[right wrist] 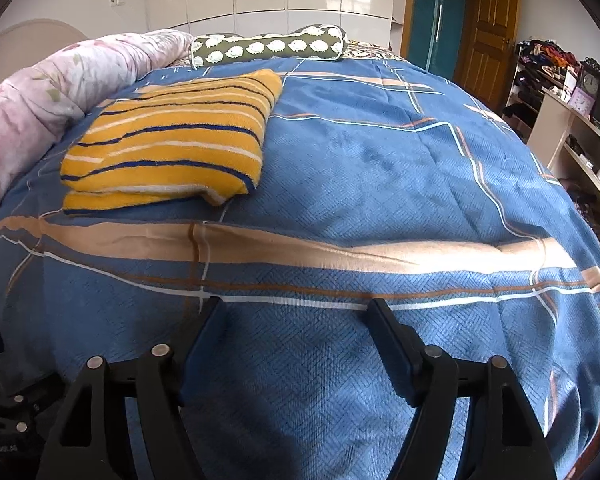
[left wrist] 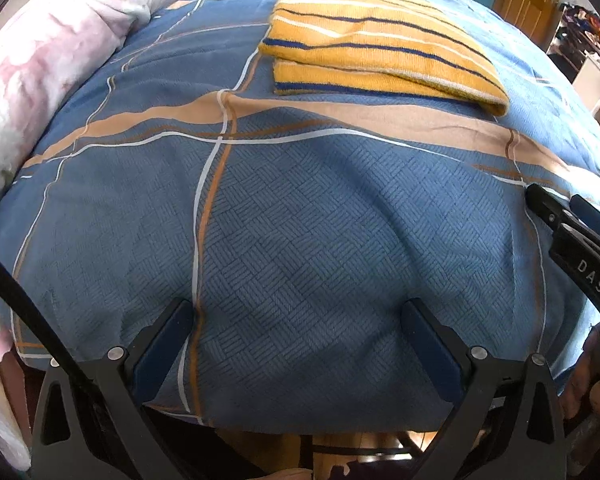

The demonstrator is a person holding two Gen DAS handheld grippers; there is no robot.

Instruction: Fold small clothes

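From my left wrist camera, the right gripper [left wrist: 572, 236] is cut off by the picture's right edge, so I cannot tell there how its jaws stand. A hand [left wrist: 592, 396] beside it is half out of view. The pink quilt [left wrist: 40, 80] runs off the left edge. The shelf clutter [right wrist: 540, 64] is too small for me to name. The folded yellow garment [right wrist: 168, 140] hides its own lower layers.

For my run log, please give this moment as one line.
garment: yellow striped cloth folded on blue bedcover | left gripper: open, empty | right gripper: open, empty
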